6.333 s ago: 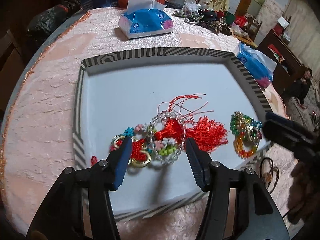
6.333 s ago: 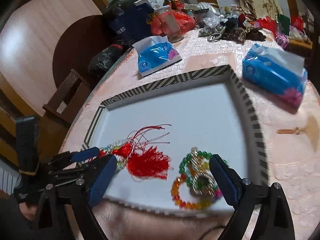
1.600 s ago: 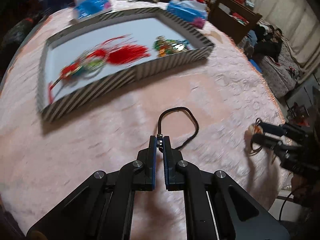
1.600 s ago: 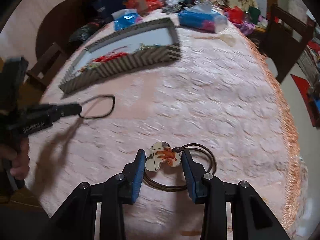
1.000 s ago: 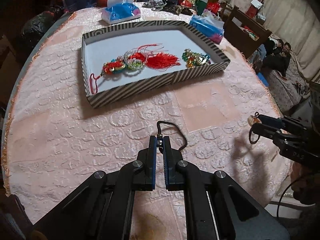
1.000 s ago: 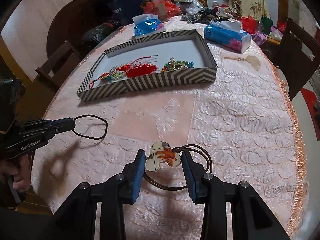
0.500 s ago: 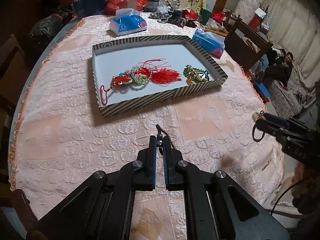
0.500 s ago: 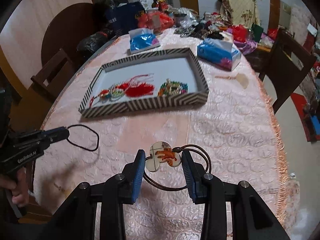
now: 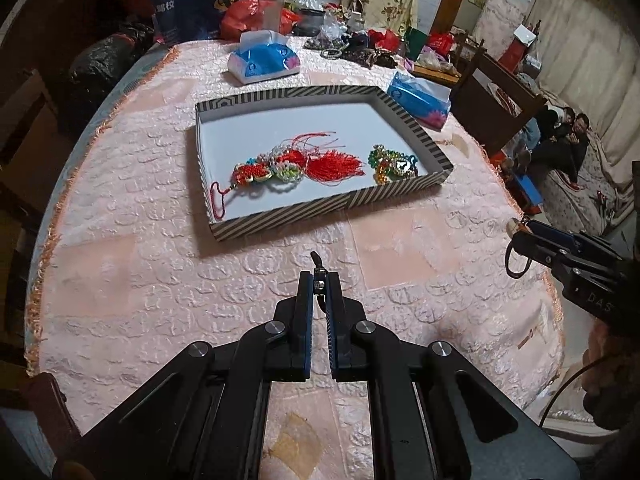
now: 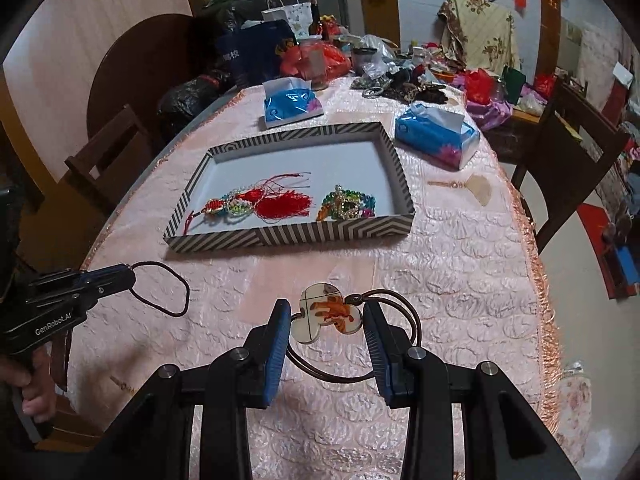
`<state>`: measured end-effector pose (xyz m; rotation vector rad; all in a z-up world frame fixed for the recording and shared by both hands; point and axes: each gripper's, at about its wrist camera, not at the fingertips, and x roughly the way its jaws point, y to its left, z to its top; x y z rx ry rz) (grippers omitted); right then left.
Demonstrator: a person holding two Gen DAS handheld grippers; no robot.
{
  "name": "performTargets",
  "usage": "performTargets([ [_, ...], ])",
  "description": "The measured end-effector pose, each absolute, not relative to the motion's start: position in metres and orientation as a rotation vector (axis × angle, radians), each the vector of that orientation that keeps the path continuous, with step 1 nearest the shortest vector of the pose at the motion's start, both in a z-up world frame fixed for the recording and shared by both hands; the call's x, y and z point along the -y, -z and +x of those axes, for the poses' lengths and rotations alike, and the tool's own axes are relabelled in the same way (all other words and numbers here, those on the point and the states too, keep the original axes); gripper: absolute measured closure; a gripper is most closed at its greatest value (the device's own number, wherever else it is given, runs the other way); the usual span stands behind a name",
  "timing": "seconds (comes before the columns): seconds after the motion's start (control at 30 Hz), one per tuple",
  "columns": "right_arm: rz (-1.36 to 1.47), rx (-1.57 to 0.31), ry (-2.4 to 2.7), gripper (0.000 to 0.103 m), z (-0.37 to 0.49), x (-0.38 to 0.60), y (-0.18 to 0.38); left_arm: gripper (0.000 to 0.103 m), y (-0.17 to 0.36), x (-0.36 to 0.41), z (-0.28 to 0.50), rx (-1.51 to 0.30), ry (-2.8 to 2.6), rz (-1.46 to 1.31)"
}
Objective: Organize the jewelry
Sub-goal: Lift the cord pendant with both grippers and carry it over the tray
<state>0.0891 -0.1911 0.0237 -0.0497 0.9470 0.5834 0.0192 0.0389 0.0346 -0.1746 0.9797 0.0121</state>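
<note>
A round table (image 10: 460, 264) covered in a quilted pink cloth fills both views. In the right wrist view, at about 9 o'clock, the left gripper (image 10: 130, 274) comes in from the left edge with its jaws pressed together on a thin black cord (image 10: 176, 292), whose loop hangs free just above the cloth. In the left wrist view the same gripper (image 9: 319, 284) shows the cord's small metal clasp pinched between its blue pads, a short stub of cord sticking out beyond the tips. Toward 12 o'clock, well apart from both grippers, sits a shallow striped box (image 10: 288, 236) with a white floor. Inside it, near the front wall, lie a red tassel charm (image 10: 256, 202) with beaded rings on the left and a cluster of coloured bead bracelets (image 10: 346, 206) on the right. Behind the box rest two blue tissue packs (image 10: 290, 106), one at 11 o'clock and one at 1 o'clock. At 6 o'clock in the right wrist view, the right gripper (image 10: 326, 322) has its jaws clamped on either side of a pale flat pendant (image 10: 326, 314) with an orange pattern, and the pendant's dark brown cord (image 10: 400, 340) loops out below and to the right. To the right of the box, a small pale fan (image 10: 478, 188) lies on the cloth.
</note>
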Motion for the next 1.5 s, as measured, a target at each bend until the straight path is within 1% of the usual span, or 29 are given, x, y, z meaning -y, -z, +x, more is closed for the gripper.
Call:
performTargets([
  [0.4,-0.061,-0.950,-0.589,0.067,0.099,0.188,-0.023,0.099,-0.038,-0.039,0.022,-0.977,-0.036,-0.174],
  [0.8,-0.075,-0.954,-0.582,0.067,0.116,0.184,-0.027,0.099,-0.041,-0.044,0.040,-0.976,-0.064,-0.185],
  [1.3,-0.060,-0.956,-0.581,0.067,0.155,0.180,-0.032,0.099,-0.047,-0.060,0.092,-0.969,-0.144,-0.229],
  [1.5,-0.062,-0.945,-0.581,0.067,0.175,0.177,-0.037,0.099,-0.059,-0.070,0.115,-0.944,-0.148,-0.243],
])
